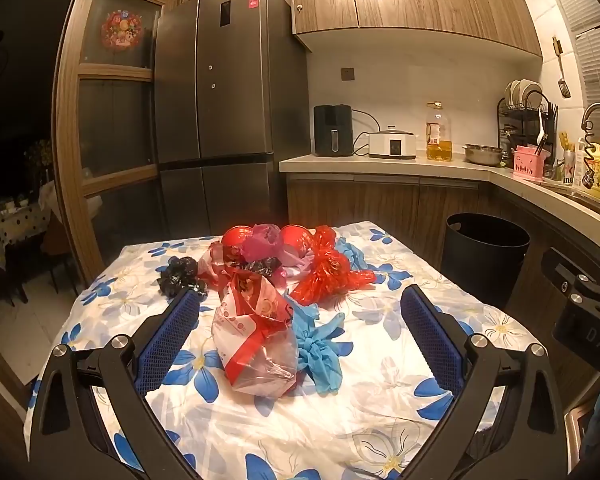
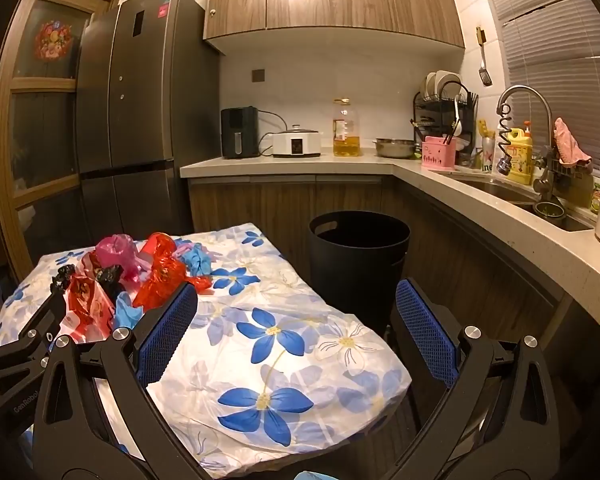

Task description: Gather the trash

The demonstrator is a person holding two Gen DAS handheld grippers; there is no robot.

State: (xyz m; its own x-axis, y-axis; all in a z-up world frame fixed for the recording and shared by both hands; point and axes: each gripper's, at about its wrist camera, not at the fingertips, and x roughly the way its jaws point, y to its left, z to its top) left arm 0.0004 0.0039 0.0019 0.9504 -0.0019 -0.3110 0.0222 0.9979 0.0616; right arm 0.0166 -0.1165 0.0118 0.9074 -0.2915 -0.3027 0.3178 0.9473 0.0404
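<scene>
A pile of trash lies on the floral tablecloth (image 1: 380,380): a red-and-white plastic bag (image 1: 256,340), blue gloves (image 1: 320,344), a red bag (image 1: 328,272), a pink bag (image 1: 260,246) and a crumpled black bag (image 1: 178,276). My left gripper (image 1: 300,308) is open and empty, its blue pads either side of the red-and-white bag. My right gripper (image 2: 296,300) is open and empty over the table's right corner, right of the pile (image 2: 140,276). A black trash bin (image 2: 358,256) stands on the floor beyond the table, also in the left wrist view (image 1: 486,256).
A dark fridge (image 1: 220,100) stands behind the table. The L-shaped counter (image 2: 300,164) holds an air fryer (image 2: 240,132), a cooker, an oil bottle (image 2: 345,130), a dish rack and a sink (image 2: 500,192). A wooden door frame is at the left.
</scene>
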